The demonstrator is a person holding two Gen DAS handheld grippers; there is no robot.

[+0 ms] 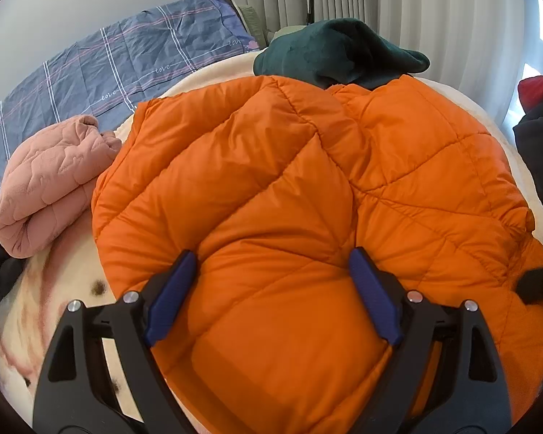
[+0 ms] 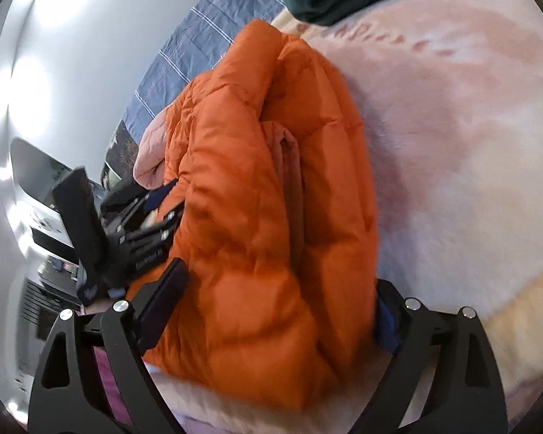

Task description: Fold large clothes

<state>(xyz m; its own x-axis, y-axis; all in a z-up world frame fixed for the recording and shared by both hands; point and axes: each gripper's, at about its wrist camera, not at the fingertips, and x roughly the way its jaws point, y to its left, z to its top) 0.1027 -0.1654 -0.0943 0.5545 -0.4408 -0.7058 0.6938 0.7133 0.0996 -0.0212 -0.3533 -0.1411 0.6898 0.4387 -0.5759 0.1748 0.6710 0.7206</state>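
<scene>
Lengthwise, orange jacket (image 1: 271,188) (perhaps folded) sits between both wide-open grippers (image 1: 273,289) (image 2: 271,311).

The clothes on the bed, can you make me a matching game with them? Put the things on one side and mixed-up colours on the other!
Things:
1. puffy jacket
2. rolled-up quilted top
3. garment at the far end of the bed
4. striped sheet

Colours:
A. dark green
B. blue-grey
C. orange
D. pink

Right pairs: 1-C, 2-D, 3-A, 4-B.

The left gripper and the right gripper both have their fingers spread wide around the orange jacket.
</scene>
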